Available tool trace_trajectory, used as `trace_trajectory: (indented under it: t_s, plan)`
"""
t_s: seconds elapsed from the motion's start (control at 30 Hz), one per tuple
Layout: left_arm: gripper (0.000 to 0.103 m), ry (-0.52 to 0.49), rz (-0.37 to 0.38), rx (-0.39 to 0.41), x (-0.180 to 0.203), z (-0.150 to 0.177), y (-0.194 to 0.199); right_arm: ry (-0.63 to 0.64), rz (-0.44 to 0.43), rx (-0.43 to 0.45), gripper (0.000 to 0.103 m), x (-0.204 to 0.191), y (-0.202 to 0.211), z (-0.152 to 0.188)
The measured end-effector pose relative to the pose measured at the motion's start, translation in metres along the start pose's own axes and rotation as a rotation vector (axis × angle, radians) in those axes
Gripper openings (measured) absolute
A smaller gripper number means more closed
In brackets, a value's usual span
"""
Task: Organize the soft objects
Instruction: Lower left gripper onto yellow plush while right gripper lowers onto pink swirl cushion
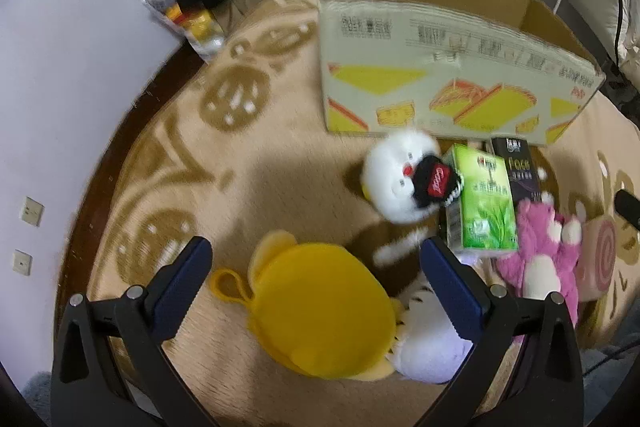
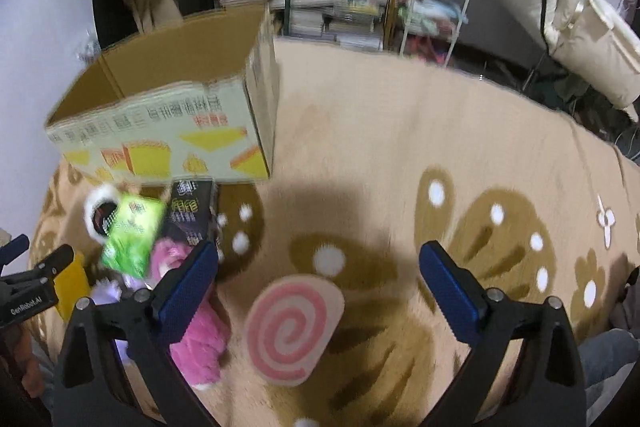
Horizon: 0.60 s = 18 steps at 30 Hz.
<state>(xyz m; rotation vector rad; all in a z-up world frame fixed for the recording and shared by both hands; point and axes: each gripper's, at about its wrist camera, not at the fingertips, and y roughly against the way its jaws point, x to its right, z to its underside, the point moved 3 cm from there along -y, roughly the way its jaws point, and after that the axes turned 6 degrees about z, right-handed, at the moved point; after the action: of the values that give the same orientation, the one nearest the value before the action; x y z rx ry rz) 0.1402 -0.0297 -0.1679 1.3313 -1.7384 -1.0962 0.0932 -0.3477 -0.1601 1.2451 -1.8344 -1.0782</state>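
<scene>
Toys on the blanket, both grippers in approach, nothing grasped yet.
Yellow plush (image 1: 320, 311) lies between the wide-apart jaws of the left gripper (image 1: 316, 267); the pink swirl cushion (image 2: 294, 329) lies under the right gripper (image 2: 318, 269), its jaws also apart. Next, I judge: lower, close, carry to the cardboard box (image 1: 440, 83) behind.
</scene>
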Motion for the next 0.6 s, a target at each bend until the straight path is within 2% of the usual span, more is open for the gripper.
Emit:
trace_trajectory:
  t_s: [0.27, 0.53, 0.6]
  plan:
    - [0.102, -0.036, -0.003, -0.114, 0.008, 0.016, -0.026, 0.033, -0.007, -0.088, 0.103, -0.007, -0.017, 0.01]
    - [0.101, 0.064, 0.054, -0.162, -0.008, 0.018, -0.039, 0.063, 0.0, -0.123, 0.103, -0.015, -0.022, 0.016]
    - [0.093, 0.088, 0.062, -0.18, -0.011, 0.018, -0.042, 0.066, 0.002, -0.125, 0.103, -0.017, -0.024, 0.015]
